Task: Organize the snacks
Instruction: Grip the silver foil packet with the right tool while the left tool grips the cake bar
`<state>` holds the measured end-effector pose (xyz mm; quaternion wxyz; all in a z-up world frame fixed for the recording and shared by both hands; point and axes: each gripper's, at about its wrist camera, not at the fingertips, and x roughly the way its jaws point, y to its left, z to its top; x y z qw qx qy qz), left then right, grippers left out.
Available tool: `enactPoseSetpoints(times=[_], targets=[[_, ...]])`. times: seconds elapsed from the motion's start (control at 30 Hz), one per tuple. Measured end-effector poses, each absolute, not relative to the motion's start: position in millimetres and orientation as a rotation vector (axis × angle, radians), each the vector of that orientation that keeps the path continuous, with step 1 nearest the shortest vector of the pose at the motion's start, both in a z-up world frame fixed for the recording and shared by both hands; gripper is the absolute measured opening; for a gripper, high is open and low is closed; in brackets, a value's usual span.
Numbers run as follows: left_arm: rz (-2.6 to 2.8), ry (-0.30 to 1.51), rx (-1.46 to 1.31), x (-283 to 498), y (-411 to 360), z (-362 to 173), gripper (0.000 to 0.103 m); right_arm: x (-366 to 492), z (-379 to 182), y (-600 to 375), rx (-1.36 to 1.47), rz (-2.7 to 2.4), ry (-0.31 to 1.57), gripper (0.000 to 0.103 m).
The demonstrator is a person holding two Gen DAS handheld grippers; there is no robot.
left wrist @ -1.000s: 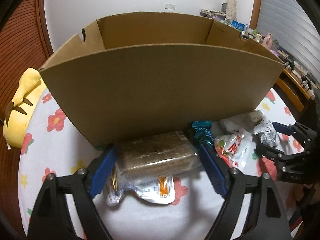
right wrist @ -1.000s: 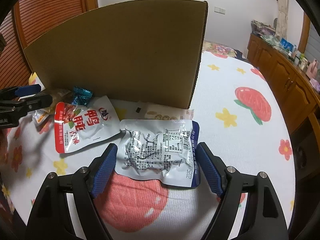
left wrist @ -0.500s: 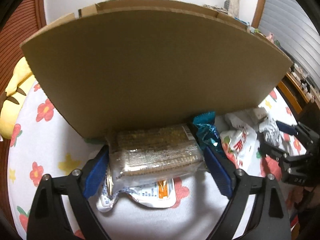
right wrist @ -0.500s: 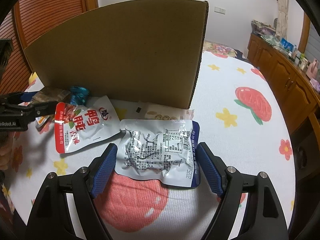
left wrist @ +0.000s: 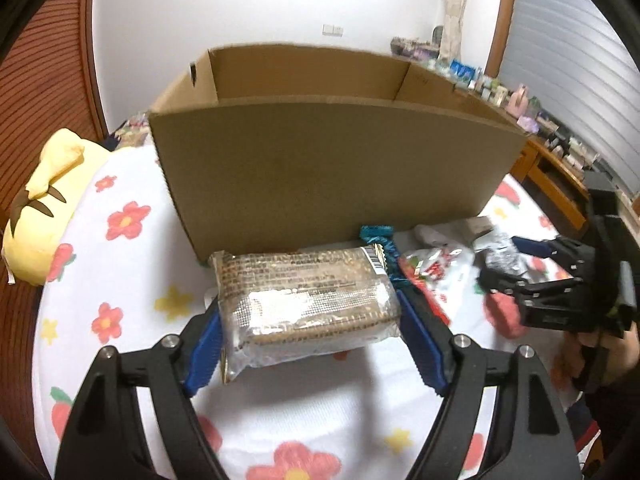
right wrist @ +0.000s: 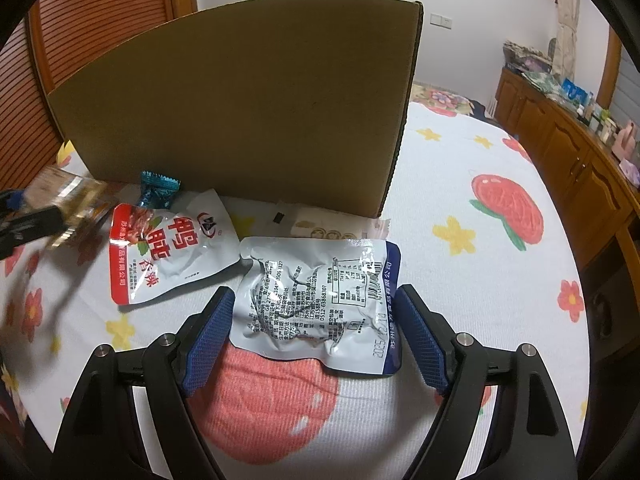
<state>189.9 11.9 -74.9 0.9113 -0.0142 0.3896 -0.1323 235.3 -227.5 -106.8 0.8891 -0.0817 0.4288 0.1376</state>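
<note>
Left wrist view: left gripper (left wrist: 310,334) nearest, blue pads (left wrist: 206,344) pressed on both ends of a clear-wrapped biscuit pack (left wrist: 304,300); jaws closing on it, pack grasped and raised off the floral bedspread (left wrist: 120,280), shadow beneath. Just beyond, on the right: teal candy wrapper (left wrist: 378,236), then red-and-white pouch (left wrist: 434,266), partly hidden. Further right: right gripper (left wrist: 532,268) with a hand (left wrist: 608,354) behind it, silver packet (left wrist: 500,252) between its fingers. Behind the pack: open cardboard box (left wrist: 320,176), near wall upright, standing on the bedspread. Far left: yellow plush toy (left wrist: 40,200). Far right: wooden cabinet (left wrist: 556,180) with small items on top.

Right wrist view: right gripper (right wrist: 316,332) nearest, jaws released and wide, pads either side of the silver packet (right wrist: 316,300), which lies flat on the bedspread (right wrist: 480,280), print side up. Whether pads touch its edges: cannot tell; no squeeze visible. Left of it, touching: red-and-white pouch (right wrist: 168,248), flat. Beyond that: teal candy wrapper (right wrist: 158,190) beside the box (right wrist: 248,108). Far left edge: biscuit pack (right wrist: 68,200), blurred, in the left gripper's fingers (right wrist: 28,224). A flat pale sachet (right wrist: 332,226) lies at the box's base.
</note>
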Motion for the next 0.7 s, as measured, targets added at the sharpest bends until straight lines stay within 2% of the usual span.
enactPoseSetpoints(times=[0.57,0.7], targets=[[-0.324,0.672,0.002,145.1,2.6,-20.6,0.080,235.7,-106.6,-225.7,-0.181,0.287,0.893,0.084],[-0.325,0.663,0.010,142.8,2.6,-18.6,0.080,233.3,-104.3,-227.3,-0.190,0.294,0.898,0.079]])
